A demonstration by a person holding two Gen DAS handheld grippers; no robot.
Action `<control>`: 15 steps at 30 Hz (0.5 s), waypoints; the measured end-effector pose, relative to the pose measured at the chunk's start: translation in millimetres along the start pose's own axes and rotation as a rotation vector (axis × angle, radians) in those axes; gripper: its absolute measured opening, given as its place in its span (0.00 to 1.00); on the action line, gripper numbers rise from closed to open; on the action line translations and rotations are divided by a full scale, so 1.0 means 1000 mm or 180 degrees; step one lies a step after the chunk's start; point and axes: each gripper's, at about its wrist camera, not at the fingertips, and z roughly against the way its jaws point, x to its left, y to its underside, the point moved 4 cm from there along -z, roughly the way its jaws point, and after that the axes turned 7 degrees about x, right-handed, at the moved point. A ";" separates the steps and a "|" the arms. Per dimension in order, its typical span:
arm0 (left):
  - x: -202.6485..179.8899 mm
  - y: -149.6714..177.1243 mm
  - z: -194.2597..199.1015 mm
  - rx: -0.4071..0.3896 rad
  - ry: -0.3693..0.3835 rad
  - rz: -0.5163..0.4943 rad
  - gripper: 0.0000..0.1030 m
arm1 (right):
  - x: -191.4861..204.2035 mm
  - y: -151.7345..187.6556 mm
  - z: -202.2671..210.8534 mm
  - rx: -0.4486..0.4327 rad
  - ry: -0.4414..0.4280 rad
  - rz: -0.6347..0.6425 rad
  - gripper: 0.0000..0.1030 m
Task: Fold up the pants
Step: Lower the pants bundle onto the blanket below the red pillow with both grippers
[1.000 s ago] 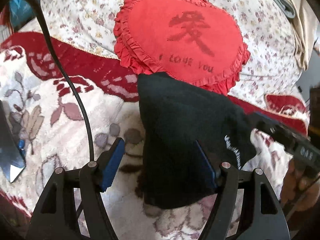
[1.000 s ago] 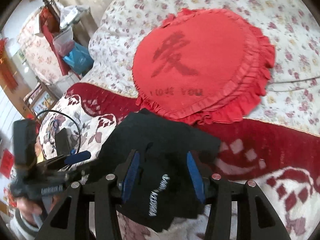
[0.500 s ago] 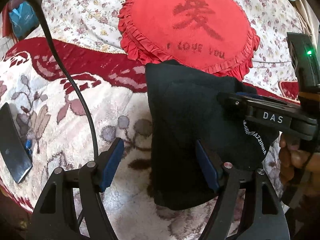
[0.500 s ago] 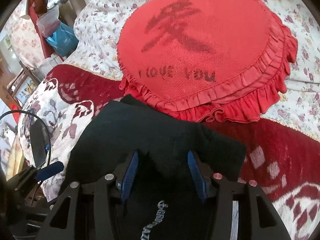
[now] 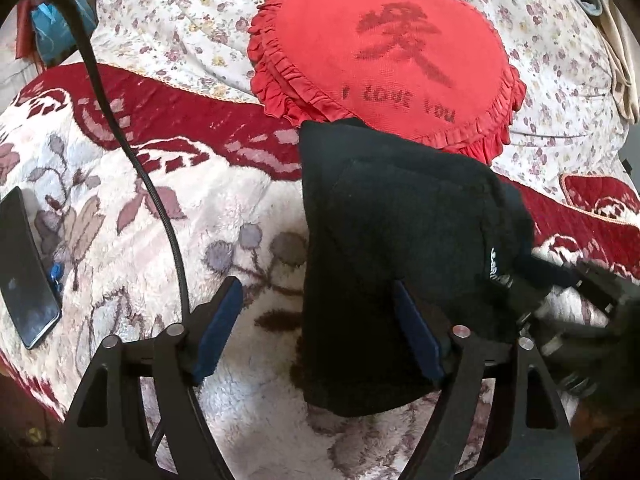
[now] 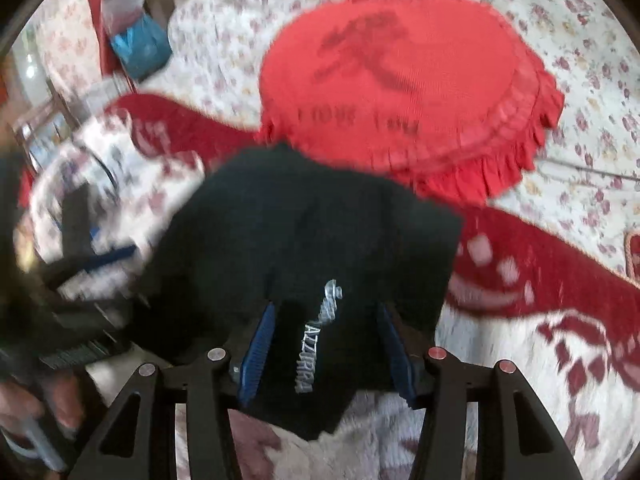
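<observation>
The black pants lie folded into a compact bundle on the floral blanket, below the red heart pillow. My left gripper is open, its right finger resting on the bundle's near edge, its left finger over bare blanket. The right gripper shows blurred at the bundle's right side. In the right wrist view the pants with white lettering lie between the open fingers of my right gripper. The left gripper appears blurred at the left.
A black cable curves across the blanket at the left. A dark phone lies near the blanket's left edge. A floral quilt covers the back. A blue bag sits beyond the bed's far left.
The right gripper has pulled back and down from over the bundle to its right edge, moving fast and blurred. The left gripper stays open at the bundle's near edge.
</observation>
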 end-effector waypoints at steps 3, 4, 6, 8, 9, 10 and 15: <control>-0.001 0.002 0.000 -0.0036 -0.0028 0.0004 0.77 | 0.006 0.003 0.000 -0.0063 0.0156 0.0130 0.51; 0.000 0.003 0.001 -0.0038 -0.0030 0.0013 0.77 | 0.005 0.002 0.002 -0.0052 0.0136 0.0116 0.51; 0.000 0.003 0.003 -0.0038 -0.0032 0.0034 0.77 | 0.002 0.003 0.010 -0.0061 0.0006 0.0042 0.51; -0.001 0.005 0.007 -0.0061 -0.0064 0.0029 0.77 | 0.000 0.004 0.018 -0.0100 -0.0083 -0.0025 0.51; -0.002 0.006 0.009 -0.0085 -0.0091 0.0014 0.77 | 0.000 0.006 0.022 -0.0125 -0.0090 -0.0042 0.51; -0.003 0.006 0.012 -0.0109 -0.0117 -0.0003 0.77 | -0.001 0.008 0.027 -0.0162 -0.0101 -0.0054 0.51; -0.010 0.014 0.030 -0.0251 -0.0268 -0.0076 0.77 | -0.001 0.011 0.044 -0.0269 -0.0198 -0.0154 0.55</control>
